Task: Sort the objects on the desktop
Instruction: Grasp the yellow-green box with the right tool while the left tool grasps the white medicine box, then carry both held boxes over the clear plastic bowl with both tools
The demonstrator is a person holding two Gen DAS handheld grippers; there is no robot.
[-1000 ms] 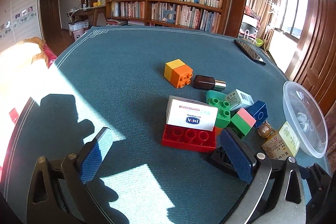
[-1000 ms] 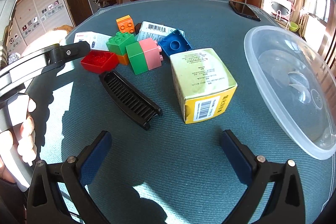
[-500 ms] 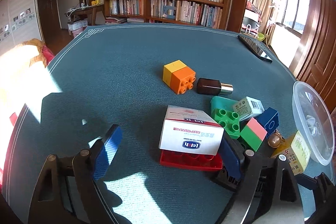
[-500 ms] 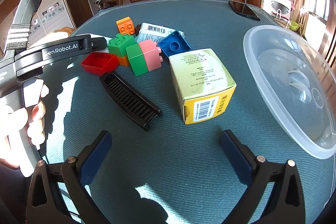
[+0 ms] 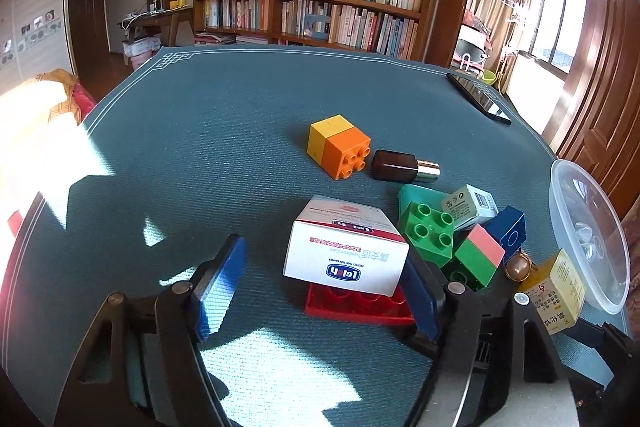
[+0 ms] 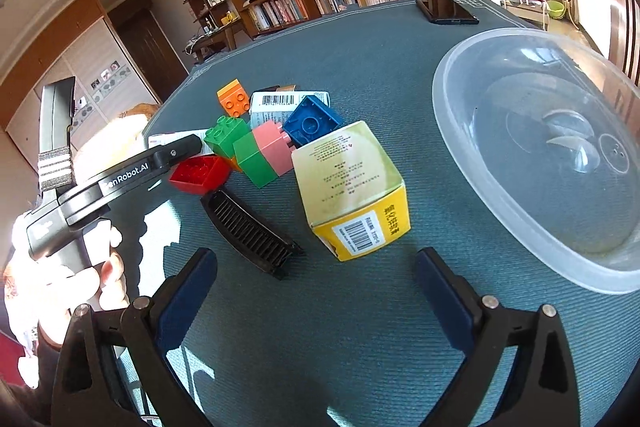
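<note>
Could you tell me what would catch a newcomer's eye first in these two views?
Probably the bright heap of toy bricks mid-table, with a white carton perched on the red brick just ahead of the open left tool. Next, the large clear plastic bowl at the right, beside the yellow box.

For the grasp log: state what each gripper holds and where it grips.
Nothing is held. The left gripper is open, its fingers flanking the white box without clamping. The right gripper is open over bare table.
</note>
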